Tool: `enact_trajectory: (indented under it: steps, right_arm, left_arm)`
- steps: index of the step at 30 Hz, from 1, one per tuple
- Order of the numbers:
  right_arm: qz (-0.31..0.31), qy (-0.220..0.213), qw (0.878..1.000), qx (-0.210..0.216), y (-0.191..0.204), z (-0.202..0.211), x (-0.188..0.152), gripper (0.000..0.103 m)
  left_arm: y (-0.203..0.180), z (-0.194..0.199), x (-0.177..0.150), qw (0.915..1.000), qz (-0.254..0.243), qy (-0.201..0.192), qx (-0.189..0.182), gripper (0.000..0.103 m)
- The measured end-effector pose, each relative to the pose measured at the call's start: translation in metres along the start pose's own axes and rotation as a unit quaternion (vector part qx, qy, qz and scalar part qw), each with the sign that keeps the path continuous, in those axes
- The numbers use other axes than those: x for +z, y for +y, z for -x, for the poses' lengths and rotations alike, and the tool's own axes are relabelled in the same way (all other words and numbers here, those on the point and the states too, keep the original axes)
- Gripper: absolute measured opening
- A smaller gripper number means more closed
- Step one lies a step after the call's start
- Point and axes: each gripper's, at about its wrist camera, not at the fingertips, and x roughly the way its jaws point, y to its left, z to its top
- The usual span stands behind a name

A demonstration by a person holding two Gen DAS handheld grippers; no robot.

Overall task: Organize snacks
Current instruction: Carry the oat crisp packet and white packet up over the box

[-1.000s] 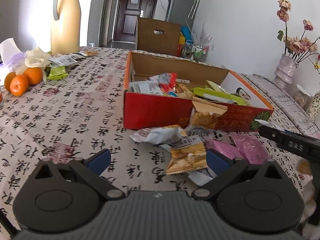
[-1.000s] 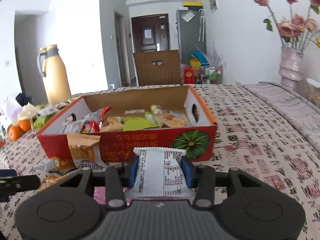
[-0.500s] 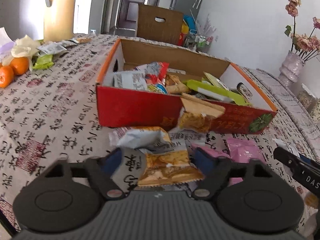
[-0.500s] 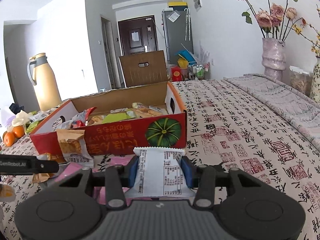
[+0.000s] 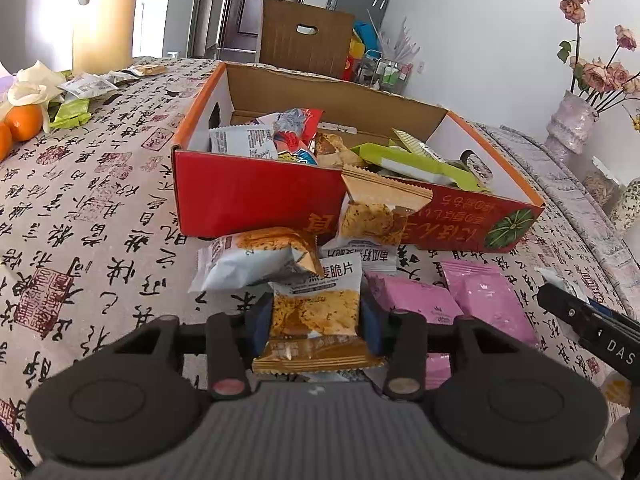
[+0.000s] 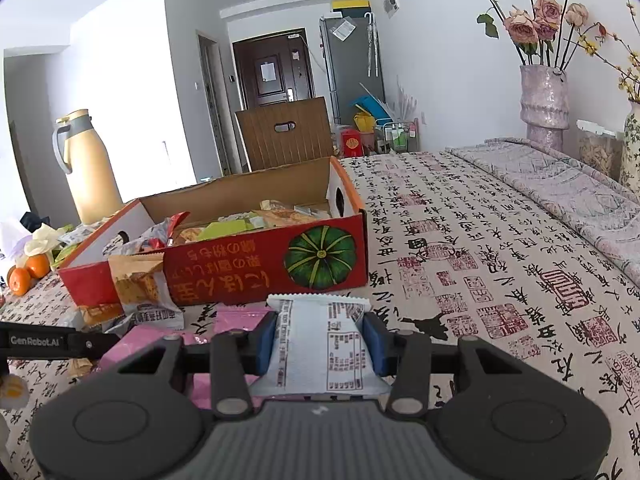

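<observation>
Between the closing jaws of the left gripper (image 5: 316, 320) lies an orange-and-white crisp packet (image 5: 314, 312), ready to lift; the right gripper (image 6: 320, 340) clamps a white printed sachet (image 6: 322, 344), both bound for the red cardboard box (image 5: 256, 196) just ahead on the counter

Your thermos (image 5: 104, 12) top is cropped by the frame; orange (image 5: 3, 140) is cut at the left edge; pink packet (image 6: 160, 344) sits mostly behind the gripper body, print probably unreadable.
</observation>
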Motion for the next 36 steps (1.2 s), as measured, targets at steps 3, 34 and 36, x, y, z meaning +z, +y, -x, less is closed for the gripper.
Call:
enact_trajectory:
  steps: [3, 34, 36]
  right_arm:
    - [0.001, -0.002, 1.0, 0.001, 0.001, 0.002, 0.0, 0.044]
    - [0.021, -0.051, 0.998, 0.026, 0.023, 0.014, 0.028, 0.044]
    - [0.023, -0.058, 0.998, 0.029, 0.025, 0.011, 0.036, 0.044]
  left_arm:
    - [-0.001, 0.006, -0.002, 1.0, -0.002, -0.007, -0.006, 0.045]
    - [-0.025, 0.072, 0.018, 0.9891, -0.051, -0.132, -0.039, 0.045]
    - [-0.025, 0.071, 0.025, 0.9881, -0.053, -0.14, -0.035, 0.045]
